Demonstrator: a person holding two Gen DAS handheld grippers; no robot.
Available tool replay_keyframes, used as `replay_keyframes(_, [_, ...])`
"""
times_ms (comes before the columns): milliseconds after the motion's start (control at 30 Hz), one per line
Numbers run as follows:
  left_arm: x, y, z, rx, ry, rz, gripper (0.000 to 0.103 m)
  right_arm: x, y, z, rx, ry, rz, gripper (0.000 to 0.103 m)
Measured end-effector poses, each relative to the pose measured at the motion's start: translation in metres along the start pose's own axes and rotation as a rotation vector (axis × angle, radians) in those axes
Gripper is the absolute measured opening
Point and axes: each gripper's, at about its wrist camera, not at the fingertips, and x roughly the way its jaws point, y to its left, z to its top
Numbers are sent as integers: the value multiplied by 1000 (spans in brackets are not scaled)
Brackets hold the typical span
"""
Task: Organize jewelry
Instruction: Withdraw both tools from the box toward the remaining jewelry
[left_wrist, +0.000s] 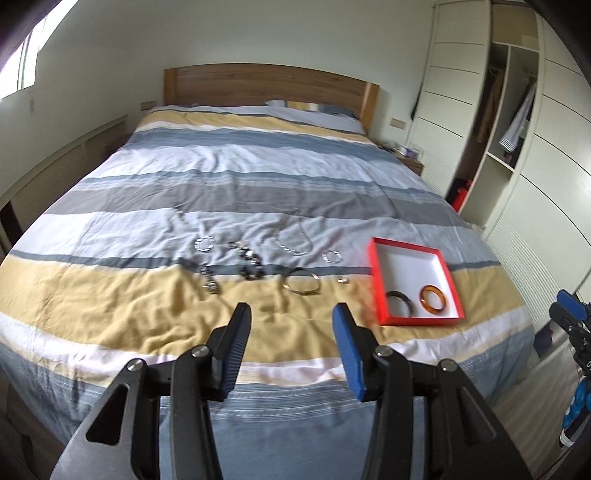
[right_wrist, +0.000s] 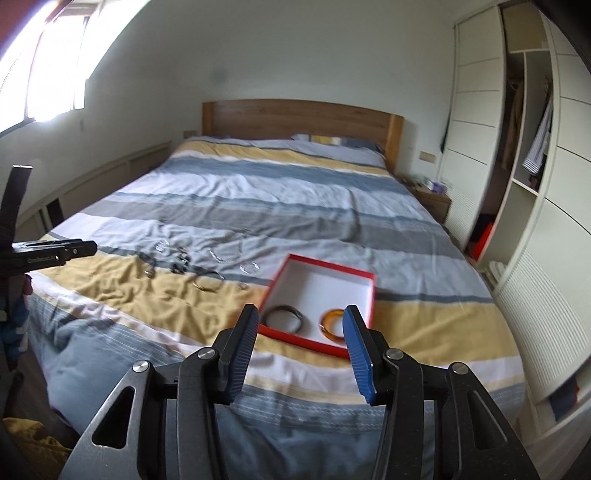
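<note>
Done: dark bangle (left_wrist: 399, 302) and amber bangle (left_wrist: 433, 300) in red box (left_wrist: 376, 280) | Left: loose jewelry (left_wrist: 251, 262) on bed (left_wrist: 258, 162) | left gripper (left_wrist: 291, 321), right gripper (right_wrist: 299, 325): jaws apart, empty.

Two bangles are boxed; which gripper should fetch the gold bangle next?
Left, probably. The left gripper is open and empty, with the gold bangle lying just beyond its fingertips on the bedspread. The right gripper, also open, faces the red box, farther from the loose pieces.
</note>
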Motion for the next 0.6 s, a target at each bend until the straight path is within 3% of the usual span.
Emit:
replay_keyframes(300, [12, 45, -13, -54, 14, 51, 43, 19, 32, 9, -18, -4, 76, 40])
replay_keyframes(600, [40, 114, -37, -161, 70, 132, 43, 72, 50, 9, -12, 65, 120, 35])
